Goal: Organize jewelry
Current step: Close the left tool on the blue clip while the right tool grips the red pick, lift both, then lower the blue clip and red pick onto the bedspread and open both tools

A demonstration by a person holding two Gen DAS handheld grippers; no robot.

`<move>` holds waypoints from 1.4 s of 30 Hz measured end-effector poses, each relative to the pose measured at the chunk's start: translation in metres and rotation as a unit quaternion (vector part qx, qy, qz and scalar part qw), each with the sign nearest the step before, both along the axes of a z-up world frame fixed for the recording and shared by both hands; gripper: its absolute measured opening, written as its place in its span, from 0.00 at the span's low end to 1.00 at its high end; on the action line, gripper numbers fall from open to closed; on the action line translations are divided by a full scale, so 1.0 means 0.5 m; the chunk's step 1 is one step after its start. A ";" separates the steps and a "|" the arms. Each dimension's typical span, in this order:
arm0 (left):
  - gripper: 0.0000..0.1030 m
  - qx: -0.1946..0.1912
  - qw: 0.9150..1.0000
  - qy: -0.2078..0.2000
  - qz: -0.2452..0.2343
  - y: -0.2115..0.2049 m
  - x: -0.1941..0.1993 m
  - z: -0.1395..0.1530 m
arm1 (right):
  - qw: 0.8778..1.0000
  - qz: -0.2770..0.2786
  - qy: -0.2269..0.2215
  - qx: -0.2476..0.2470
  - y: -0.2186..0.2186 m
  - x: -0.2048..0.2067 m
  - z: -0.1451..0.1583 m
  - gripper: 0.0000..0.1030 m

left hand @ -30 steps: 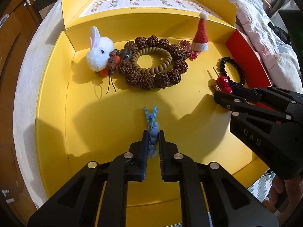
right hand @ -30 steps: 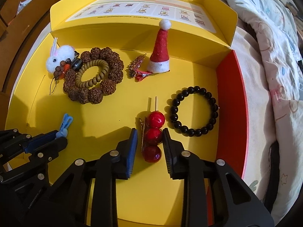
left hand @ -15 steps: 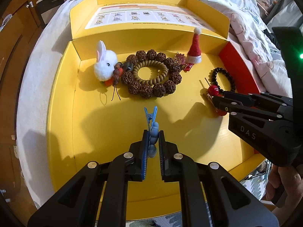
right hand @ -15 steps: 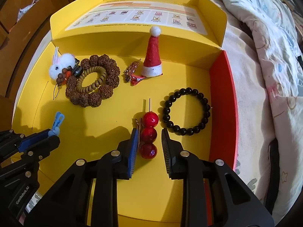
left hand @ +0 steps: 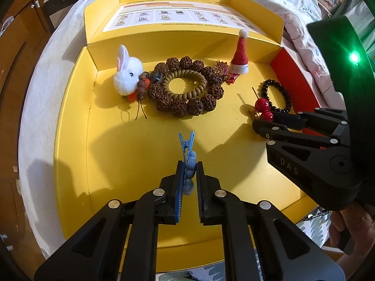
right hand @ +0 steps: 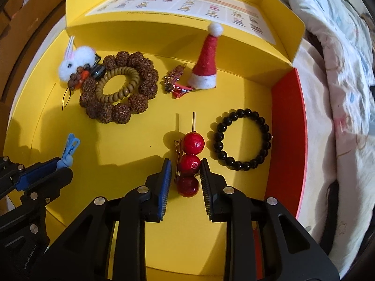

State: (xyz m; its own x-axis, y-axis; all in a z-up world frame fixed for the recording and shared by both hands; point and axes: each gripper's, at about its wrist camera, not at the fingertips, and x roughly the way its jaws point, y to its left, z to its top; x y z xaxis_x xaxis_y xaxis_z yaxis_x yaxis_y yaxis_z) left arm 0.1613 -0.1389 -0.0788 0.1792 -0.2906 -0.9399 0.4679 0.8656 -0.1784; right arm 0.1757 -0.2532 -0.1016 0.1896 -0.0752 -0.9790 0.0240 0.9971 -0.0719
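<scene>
Gripping blue clip [left hand: 189,161] w/ left tongs [left hand: 189,180]; right tongs [right hand: 185,178] pinching red 3-ball hairpin [right hand: 190,161], glossy.

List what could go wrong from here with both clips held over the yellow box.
The right gripper pinches the red berry hair clip only on its round middle ball, so it may swivel or slip. The clip hangs close to the black bead bracelet and could snag it. The left gripper holds the blue hair clip by its bumpy end, which might twist.

Coil hair tie [left hand: 184,84] inside seed bracelet [left hand: 187,106]; rabbit [left hand: 127,76] left, Santa hat [left hand: 240,56] right, in tray [left hand: 112,154].
</scene>
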 end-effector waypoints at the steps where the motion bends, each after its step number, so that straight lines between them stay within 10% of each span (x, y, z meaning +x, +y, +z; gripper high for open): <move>1: 0.10 -0.001 1.000 -0.001 0.001 0.002 0.000 0.002 | 1.000 0.001 0.002 -0.001 0.003 0.002 -0.001 0.24; 21: 0.10 -0.028 0.999 -0.012 0.009 0.037 -0.032 0.060 | 1.000 -0.014 -0.018 0.015 -0.012 -0.018 0.106 0.20; 33: 0.10 -0.042 0.998 -0.048 -0.018 0.030 -0.169 0.120 | 0.995 -0.016 -0.092 0.038 -0.024 -0.252 0.226 0.20; 42: 0.10 -0.024 0.998 -0.041 -0.040 0.018 -0.305 0.069 | 0.997 -0.010 -0.068 0.041 -0.016 -0.428 0.160 0.20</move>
State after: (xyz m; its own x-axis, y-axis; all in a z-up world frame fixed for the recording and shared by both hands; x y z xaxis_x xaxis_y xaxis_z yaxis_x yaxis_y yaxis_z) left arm 0.0090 -0.1297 -0.0442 0.2305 -0.3505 -0.9078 0.5496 0.8167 -0.1758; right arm -0.0381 -0.2614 -0.0216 0.3196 -0.0014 -0.9475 0.0470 0.9988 0.0144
